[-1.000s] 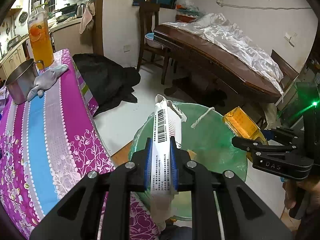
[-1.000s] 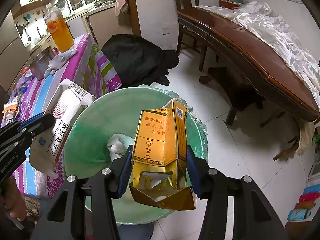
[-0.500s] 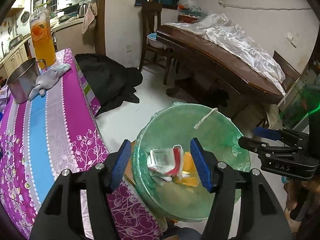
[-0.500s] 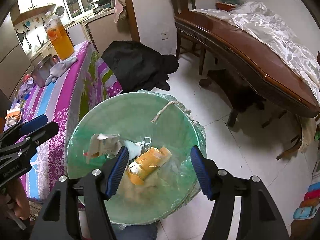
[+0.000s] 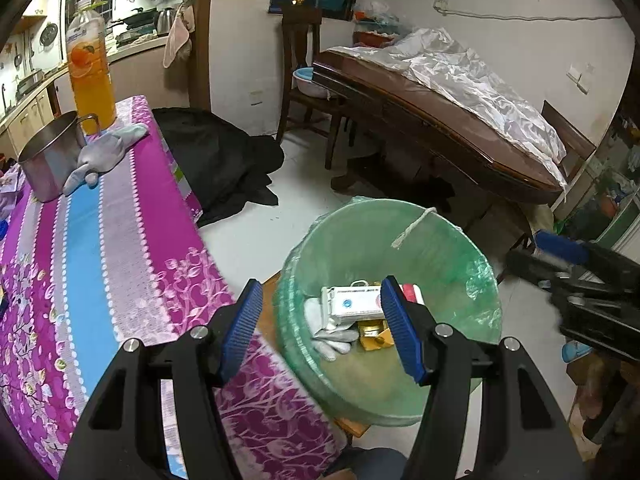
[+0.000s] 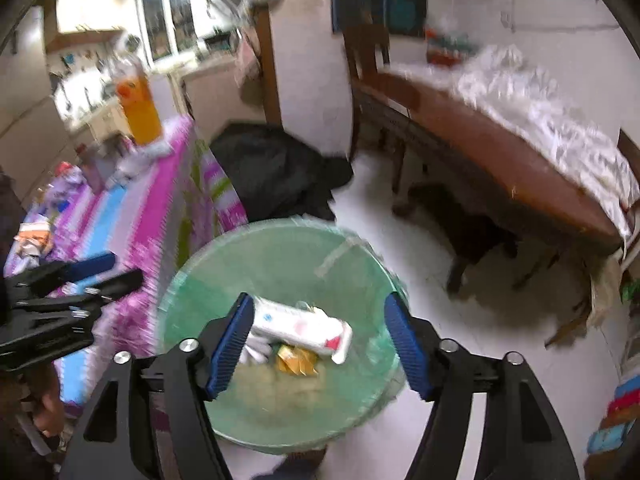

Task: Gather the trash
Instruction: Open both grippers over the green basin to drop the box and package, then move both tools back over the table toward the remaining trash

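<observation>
Both the left gripper point(image 5: 320, 328) and right gripper point(image 6: 318, 344) hang released over the round green-lined bin point(image 5: 452, 236) beside the table's corner; white carton point(image 5: 354, 305) and gold box point(image 5: 374, 334) lie inside. Drop step looks finished; next, seek more trash.

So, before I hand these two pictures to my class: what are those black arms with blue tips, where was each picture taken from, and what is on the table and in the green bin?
There is no robot. A person holds a two-finger tool in each hand, and a wide-angle camera on each tool looks forward along its fingers.

One picture comes from the left gripper, the other, blurred, from the right gripper. Both are open and hold nothing. Each tool also shows at the edge of the other's picture.

Below them stands a bin lined with a green bag. Inside lie a white packet, a yellow carton and something white that looks like a glove.

On the pink striped tablecloth stand a metal pot, an orange drink bottle and a grey cloth.
</observation>
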The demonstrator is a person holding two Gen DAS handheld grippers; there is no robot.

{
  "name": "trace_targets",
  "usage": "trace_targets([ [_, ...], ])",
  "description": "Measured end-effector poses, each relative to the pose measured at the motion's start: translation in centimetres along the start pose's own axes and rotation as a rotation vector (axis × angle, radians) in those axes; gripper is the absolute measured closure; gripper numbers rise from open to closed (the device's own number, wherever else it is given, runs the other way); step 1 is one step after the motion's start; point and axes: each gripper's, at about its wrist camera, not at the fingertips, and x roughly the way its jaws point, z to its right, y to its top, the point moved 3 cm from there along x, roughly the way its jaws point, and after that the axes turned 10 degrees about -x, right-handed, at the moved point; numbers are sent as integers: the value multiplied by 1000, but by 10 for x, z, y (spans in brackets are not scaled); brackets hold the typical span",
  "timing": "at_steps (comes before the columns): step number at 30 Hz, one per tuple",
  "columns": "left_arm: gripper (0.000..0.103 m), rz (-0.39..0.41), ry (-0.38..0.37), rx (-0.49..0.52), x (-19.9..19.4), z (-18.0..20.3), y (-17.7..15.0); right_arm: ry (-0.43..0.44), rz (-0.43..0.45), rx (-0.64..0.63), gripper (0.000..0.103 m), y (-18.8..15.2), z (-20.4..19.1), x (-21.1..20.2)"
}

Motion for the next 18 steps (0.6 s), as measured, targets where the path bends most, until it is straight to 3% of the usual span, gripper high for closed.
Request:
trace_targets([
  [3, 44, 17, 6, -5, -10, -17, -3, -6, 100, -29, 28, 1, -24, -23],
  [8, 44, 78, 40, -39, -44, -69, -8, 86, 223, -55, 20, -7, -80, -46],
  [13, 44, 145, 118, -96, -87, -148, -13, 232, 239, -98, 17, -8, -150, -42],
  [18, 35, 195, 295, -141, -134, -257, -20, 340, 197, -155, 17, -4, -211, -20],
])
